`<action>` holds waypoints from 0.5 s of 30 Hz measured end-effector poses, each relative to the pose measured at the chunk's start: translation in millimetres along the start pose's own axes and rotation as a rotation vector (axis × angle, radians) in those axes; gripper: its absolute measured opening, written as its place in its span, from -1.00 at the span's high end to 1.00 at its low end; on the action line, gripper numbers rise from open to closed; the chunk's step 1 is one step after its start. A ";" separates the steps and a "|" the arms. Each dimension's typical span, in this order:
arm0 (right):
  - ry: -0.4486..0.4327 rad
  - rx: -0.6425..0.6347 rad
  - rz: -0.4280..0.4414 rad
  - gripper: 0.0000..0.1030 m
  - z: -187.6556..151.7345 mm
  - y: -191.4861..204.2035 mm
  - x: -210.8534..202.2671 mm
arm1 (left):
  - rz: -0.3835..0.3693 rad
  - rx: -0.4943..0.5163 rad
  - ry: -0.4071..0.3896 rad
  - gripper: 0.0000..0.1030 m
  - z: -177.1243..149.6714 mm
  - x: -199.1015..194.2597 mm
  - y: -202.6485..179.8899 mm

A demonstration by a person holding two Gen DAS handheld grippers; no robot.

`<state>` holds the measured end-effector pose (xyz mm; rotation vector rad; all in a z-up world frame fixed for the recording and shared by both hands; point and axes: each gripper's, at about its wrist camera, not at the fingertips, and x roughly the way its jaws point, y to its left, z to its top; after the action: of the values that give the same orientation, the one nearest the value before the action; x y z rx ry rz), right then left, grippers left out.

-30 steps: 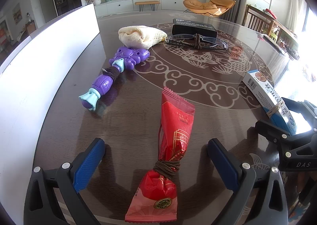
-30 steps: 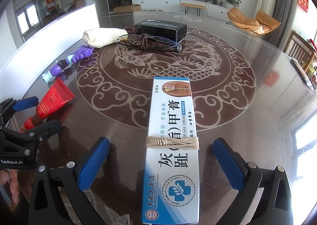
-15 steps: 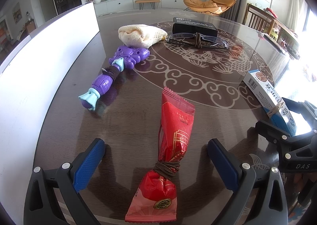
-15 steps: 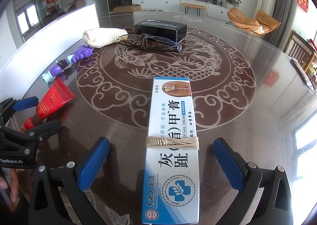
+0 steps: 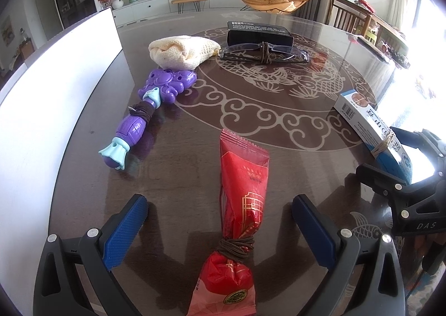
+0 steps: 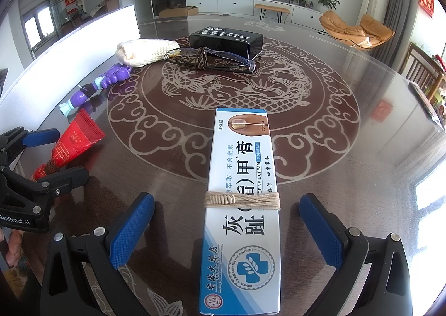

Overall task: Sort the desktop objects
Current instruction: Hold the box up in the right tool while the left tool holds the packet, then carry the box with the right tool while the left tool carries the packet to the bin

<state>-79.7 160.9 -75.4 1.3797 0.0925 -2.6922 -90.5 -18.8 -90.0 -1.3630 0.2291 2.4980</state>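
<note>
left tool (image 5: 218, 228): jaws wide apart, straddling red snack packet (image 5: 242, 193) tied with brown cord, lying on worktop (image 5: 195, 165) | right tool (image 6: 227, 228): jaws spread, straddling white-blue box (image 6: 245, 204) reading "toe nail cream", "grey toe nail ointment", "20g", bound with beige string | tool bodies marked "das", "genrobot.ai"
</note>
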 end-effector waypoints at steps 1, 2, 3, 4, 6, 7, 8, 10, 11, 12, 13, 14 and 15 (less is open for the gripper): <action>0.000 0.000 0.000 -1.00 0.0 0.0 0.0 | -0.003 0.005 0.006 -1.00 -0.1 -0.2 -0.3; 0.000 0.000 0.000 -1.00 0.0 0.0 0.0 | -0.008 0.014 0.015 -1.00 -0.2 -0.5 -0.7; 0.000 0.000 0.000 -1.00 -0.1 -0.1 -0.2 | -0.016 0.026 0.024 -1.00 -0.4 -0.5 -1.8; 0.000 0.000 0.000 -1.00 -0.1 -0.1 -0.4 | -0.021 0.035 0.028 -1.00 -0.7 -0.8 -2.4; 0.000 0.000 0.000 -1.00 0.0 0.0 0.0 | -0.026 0.046 0.013 -0.96 -2.7 -2.8 -3.2; 0.000 0.000 0.000 -1.00 0.0 0.0 -0.1 | -0.030 0.055 -0.009 -0.72 -4.0 -5.9 -4.4; 0.000 0.000 0.000 -1.00 0.0 -0.1 -0.1 | -0.034 0.063 -0.027 -0.38 -5.2 -9.0 -5.9; 0.000 0.000 0.000 -1.00 0.0 -0.1 0.0 | -0.038 0.078 -0.047 0.45 -5.9 -14.7 -8.6; 0.000 -0.001 0.000 -1.00 0.1 0.0 -0.1 | -0.036 0.085 -0.045 0.64 -6.3 -16.2 -9.4; 0.017 -0.011 0.008 -1.00 1.3 -0.1 0.0 | -0.038 0.088 -0.043 0.65 -8.4 -18.1 -9.7; 0.058 -0.031 0.024 -1.00 4.6 -0.4 1.3 | -0.050 0.080 -0.047 0.65 -11.3 -19.9 -7.4; 0.103 -0.049 0.038 -1.00 8.6 -1.3 3.1 | -0.074 0.062 -0.052 0.66 -14.9 -22.1 -3.4; 0.147 -0.059 0.059 -0.99 12.2 -2.9 4.3 | -0.098 0.036 -0.057 0.66 -18.7 -24.6 1.4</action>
<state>-92.3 162.2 -71.7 1.5351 0.1401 -2.5172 -63.4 -29.4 -79.3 -1.2555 0.1902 2.4366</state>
